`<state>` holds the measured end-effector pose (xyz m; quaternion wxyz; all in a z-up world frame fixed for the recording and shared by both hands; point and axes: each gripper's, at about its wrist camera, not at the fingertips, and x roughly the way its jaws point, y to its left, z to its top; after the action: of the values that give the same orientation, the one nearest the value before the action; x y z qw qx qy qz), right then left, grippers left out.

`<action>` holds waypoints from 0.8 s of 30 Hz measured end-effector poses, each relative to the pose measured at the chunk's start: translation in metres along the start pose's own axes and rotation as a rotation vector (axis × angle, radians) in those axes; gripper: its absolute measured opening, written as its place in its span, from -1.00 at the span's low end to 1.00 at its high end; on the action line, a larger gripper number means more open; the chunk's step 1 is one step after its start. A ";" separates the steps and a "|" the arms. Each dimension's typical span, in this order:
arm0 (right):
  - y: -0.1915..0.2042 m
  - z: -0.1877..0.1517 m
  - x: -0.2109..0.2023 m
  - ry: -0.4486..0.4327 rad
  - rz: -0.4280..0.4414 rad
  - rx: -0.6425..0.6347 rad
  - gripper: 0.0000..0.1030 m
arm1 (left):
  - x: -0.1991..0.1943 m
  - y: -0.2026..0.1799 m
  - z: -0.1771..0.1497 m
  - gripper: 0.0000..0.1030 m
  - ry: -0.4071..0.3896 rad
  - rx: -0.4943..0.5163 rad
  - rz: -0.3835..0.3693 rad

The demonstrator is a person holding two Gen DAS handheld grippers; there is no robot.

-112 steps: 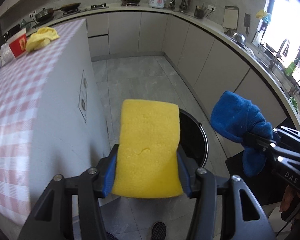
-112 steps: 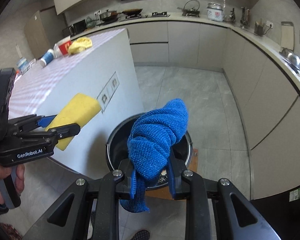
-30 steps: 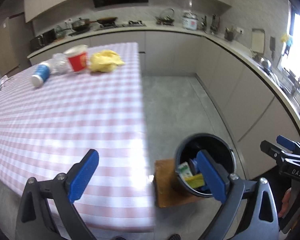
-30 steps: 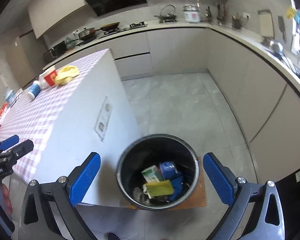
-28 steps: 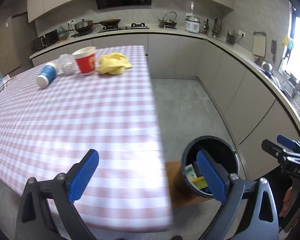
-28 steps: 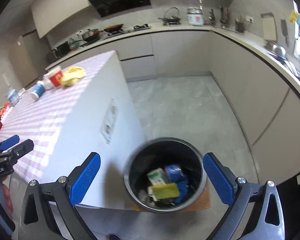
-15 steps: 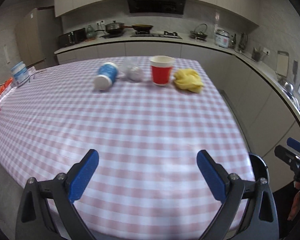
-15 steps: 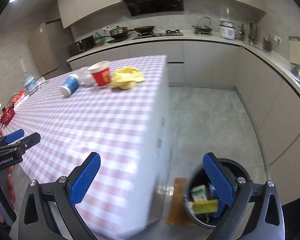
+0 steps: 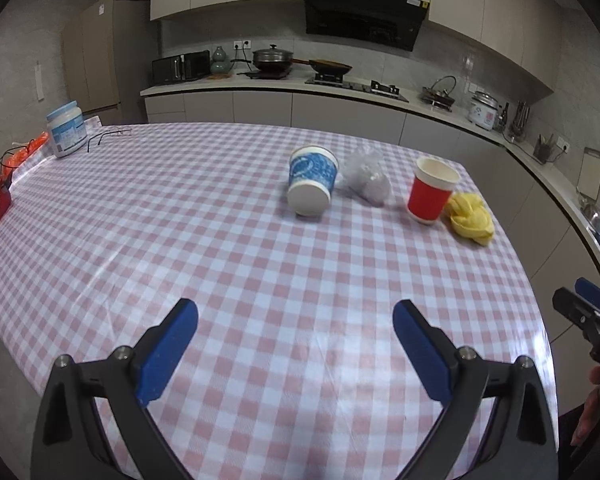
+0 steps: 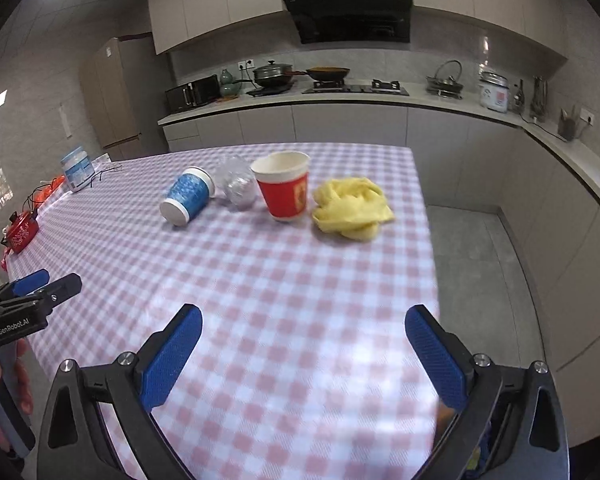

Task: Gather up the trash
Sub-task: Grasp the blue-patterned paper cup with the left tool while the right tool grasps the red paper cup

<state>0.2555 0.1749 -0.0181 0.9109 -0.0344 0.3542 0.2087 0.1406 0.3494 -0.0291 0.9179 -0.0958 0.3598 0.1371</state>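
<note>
Two handheld grippers, left gripper (image 9: 296, 326) and right gripper (image 10: 303, 330), share one build: black angular frames, ribbed blue fingertip pads (image 10: 434, 354), silver screws at the joints. White "GenRobot.AI" lettering marks the left unit's side.

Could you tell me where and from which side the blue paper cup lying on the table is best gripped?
The blue cup lies on its side, base toward the camera, mouth pointing away. I would probably come from above with the left gripper and close the jaws across its round wall near the middle, since that is the widest free surface. Keep clear of the crumpled plastic beside it.
</note>
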 end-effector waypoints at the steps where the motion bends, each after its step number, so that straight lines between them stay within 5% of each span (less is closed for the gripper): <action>1: 0.003 0.005 0.007 0.002 0.006 -0.002 0.92 | 0.004 0.001 0.004 0.91 0.004 -0.001 -0.004; 8: 0.015 0.045 0.076 0.028 0.044 -0.009 0.74 | 0.065 0.003 0.047 0.84 0.031 0.011 0.002; 24: 0.015 0.102 0.206 0.108 0.047 -0.037 0.70 | 0.178 -0.016 0.097 0.68 0.129 0.039 -0.034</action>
<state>0.4507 0.2836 -0.0767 0.8845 -0.0542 0.3996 0.2344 0.3325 0.3937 -0.0804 0.8966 -0.0929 0.4193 0.1080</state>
